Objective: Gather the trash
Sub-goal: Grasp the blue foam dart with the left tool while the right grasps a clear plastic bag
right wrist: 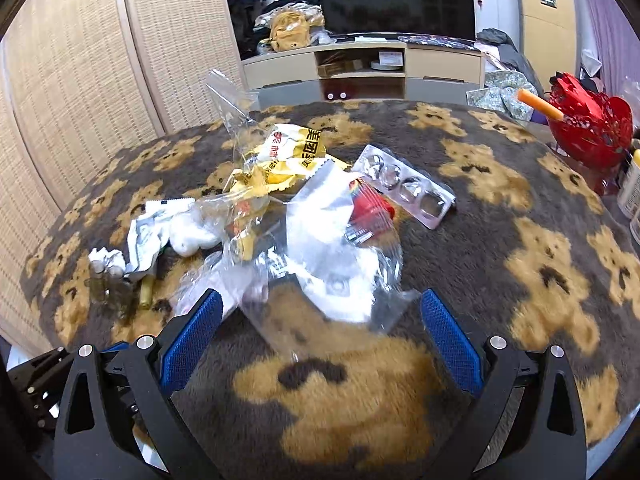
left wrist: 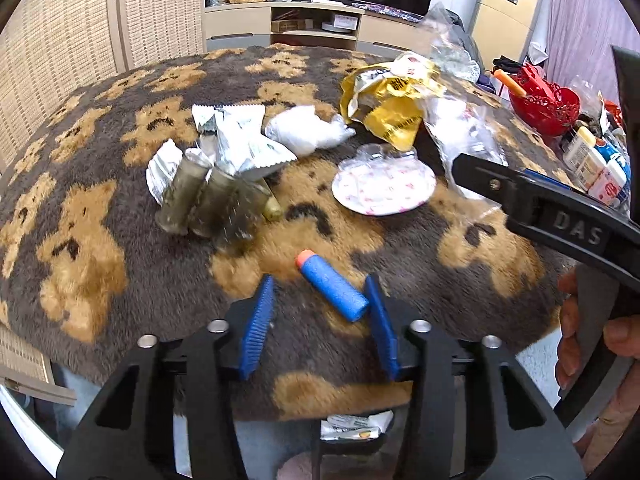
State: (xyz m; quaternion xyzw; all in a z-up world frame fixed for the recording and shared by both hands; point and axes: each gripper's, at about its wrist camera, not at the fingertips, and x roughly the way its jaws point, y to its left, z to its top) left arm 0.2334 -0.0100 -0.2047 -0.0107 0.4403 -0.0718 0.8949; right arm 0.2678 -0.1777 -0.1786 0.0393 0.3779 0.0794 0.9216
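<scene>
Looking along my left gripper (left wrist: 320,312), I see its blue pads parted around a blue foam dart (left wrist: 332,288) with an orange tip, lying on the bear-patterned plush cover (left wrist: 100,248); the right pad seems to touch the dart's near end, the left pad stands clear. My right gripper (right wrist: 320,332) is spread wide, pressing on nothing, just before a clear plastic bag (right wrist: 320,256). Beyond lie a yellow wrapper (right wrist: 288,152), a blister pack (right wrist: 404,188) and crumpled white wrappers (left wrist: 236,136).
</scene>
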